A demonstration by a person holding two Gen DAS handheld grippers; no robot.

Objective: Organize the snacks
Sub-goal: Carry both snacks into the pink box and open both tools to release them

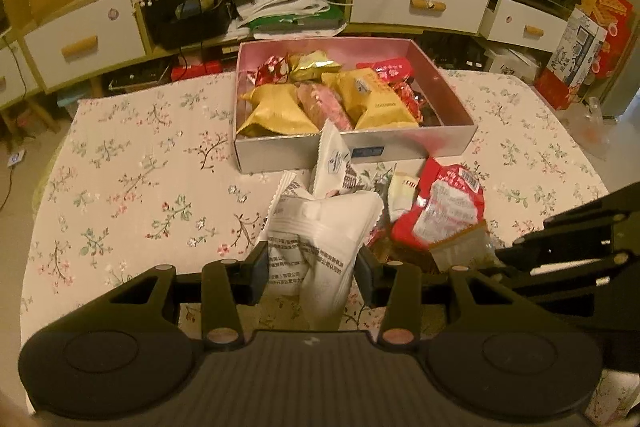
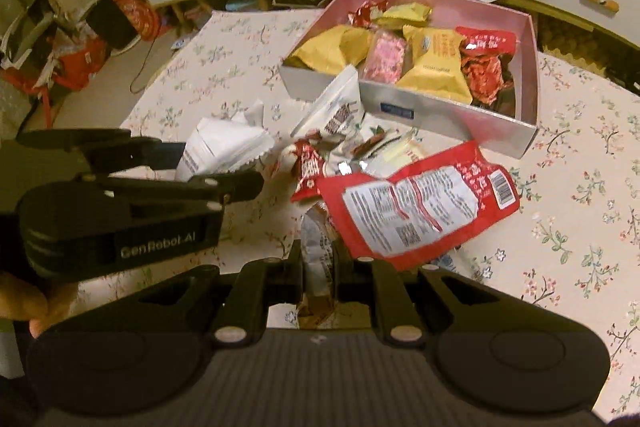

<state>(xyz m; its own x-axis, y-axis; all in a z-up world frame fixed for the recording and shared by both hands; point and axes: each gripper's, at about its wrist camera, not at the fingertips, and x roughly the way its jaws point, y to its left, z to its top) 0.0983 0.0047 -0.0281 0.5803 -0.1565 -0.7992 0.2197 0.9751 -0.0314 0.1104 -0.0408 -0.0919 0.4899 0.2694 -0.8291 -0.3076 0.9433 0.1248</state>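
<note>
A pink-lined box (image 1: 456, 139) (image 2: 448, 107) on the floral table holds yellow, pink and red snack packs. In front of it lies a loose pile of packets. My left gripper (image 1: 310, 269) is shut on a white snack packet (image 1: 320, 239), which also shows in the right wrist view (image 2: 218, 147). A second white packet (image 1: 334, 159) leans on the box front. My right gripper (image 2: 318, 269) is shut on a brown-and-clear packet (image 2: 318, 259), with a large red packet (image 2: 416, 207) (image 1: 444, 203) lying just beside and over it.
White drawer cabinets (image 1: 420, 7) and an open shelf with papers stand behind the table. A floral tablecloth (image 1: 140, 179) covers the table. Red boxes and cartons (image 1: 580, 59) stand at the right. Clutter lies on the floor at the left (image 2: 80, 59).
</note>
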